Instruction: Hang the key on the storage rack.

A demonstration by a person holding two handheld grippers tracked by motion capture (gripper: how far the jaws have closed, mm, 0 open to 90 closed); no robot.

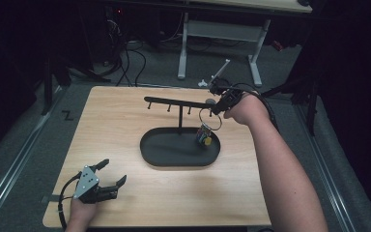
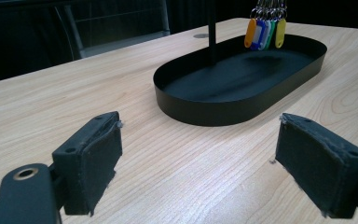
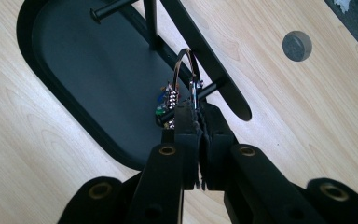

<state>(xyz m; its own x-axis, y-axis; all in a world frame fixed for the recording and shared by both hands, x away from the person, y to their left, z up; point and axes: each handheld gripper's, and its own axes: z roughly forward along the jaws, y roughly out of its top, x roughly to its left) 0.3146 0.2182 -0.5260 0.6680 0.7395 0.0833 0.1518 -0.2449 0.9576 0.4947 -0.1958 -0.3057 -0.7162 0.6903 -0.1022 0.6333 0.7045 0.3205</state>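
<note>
1. Two grippers in high view: left gripper [image 1: 110, 173] rests on the pale wood-grain table [image 1: 111, 121] near the front left corner, jaws spread, nothing between. Right gripper [image 1: 216, 107] sits at the right end of the black metal peg rack [image 1: 178, 103], pinching the thin silver wire key ring [image 1: 209, 119]; coloured plastic key tags [image 1: 203, 136] hang from it over the black oval metal tray [image 1: 169, 155].
2. Left gripper view: matte foam-like pads [image 2: 94, 156] wide apart above the table; smooth-walled tray ahead, orange, blue, white, green and yellow tags [image 2: 264, 31] dangling over its far end.
3. Right gripper view: jaws pressed together on the ring [image 3: 189, 65], which loops by a round rack peg [image 3: 210, 88]; tags below, over the tray.
</note>
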